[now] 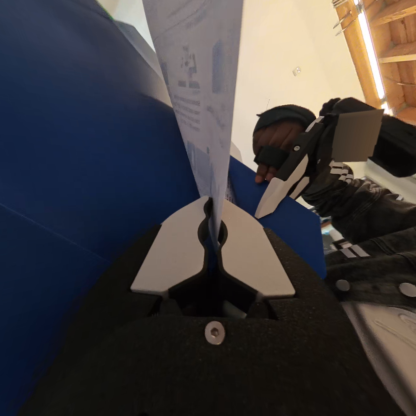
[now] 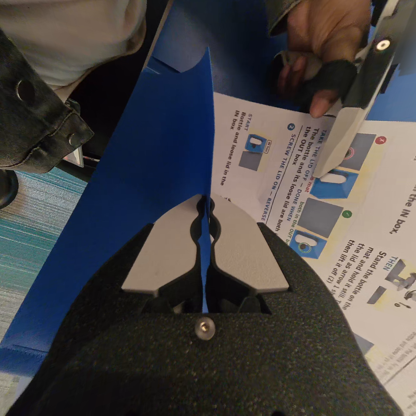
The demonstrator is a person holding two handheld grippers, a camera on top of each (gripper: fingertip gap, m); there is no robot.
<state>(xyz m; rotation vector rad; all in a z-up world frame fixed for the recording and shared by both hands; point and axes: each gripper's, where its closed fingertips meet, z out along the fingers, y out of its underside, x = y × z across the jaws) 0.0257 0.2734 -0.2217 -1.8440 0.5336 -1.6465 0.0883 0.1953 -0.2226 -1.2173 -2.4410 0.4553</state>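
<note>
My left gripper (image 1: pixel 215 200) is shut on the edge of a white printed sheet (image 1: pixel 202 90), which rises edge-on from between the fingers. A large blue card panel (image 1: pixel 78 135) fills the left of that view. My right gripper (image 2: pixel 206 198) is shut on a thin blue card flap (image 2: pixel 168 146), also seen edge-on. In the left wrist view the right gripper (image 1: pixel 262 210) shows farther off, with its fingertips at the top edge of the blue flap (image 1: pixel 288 225). In the right wrist view the printed sheet (image 2: pixel 247 157) lies to the right of the flap, with the left gripper (image 2: pixel 322 174) on it.
A person's hands in black fingerless gloves hold both grippers (image 1: pixel 276 139) (image 2: pixel 322 56). A dark denim jacket (image 2: pixel 33 112) is close on the left. Teal and grey carpet (image 2: pixel 27 225) lies below. A cream wall and wooden beams with a strip light (image 1: pixel 369 45) are behind. Spacing between my two grippers at the tips: around 10 cm.
</note>
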